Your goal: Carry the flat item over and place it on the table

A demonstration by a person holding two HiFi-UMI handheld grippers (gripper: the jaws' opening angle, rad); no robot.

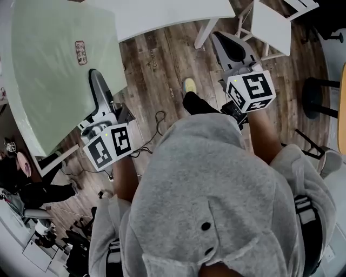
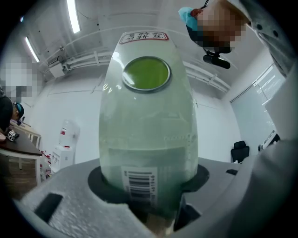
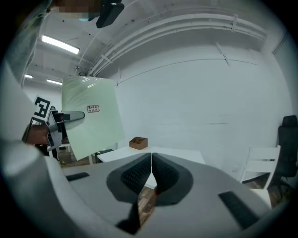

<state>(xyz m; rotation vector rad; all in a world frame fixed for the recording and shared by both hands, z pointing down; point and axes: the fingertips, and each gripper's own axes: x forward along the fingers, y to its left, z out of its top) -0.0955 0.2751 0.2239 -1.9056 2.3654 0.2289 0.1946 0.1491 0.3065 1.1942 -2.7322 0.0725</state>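
On the green sheet (image 2: 146, 121), a barcode (image 2: 138, 186) — left gripper view only.

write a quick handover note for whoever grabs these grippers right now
Left gripper: shut on the edge of the sheet, holding it in the air.
Right gripper: shut, empty.
Table: ahead of the person; the sheet is not on it.
Done: sheet picked up and in hand.
Left: bring it over the table, lay it flat, open the left jaws.
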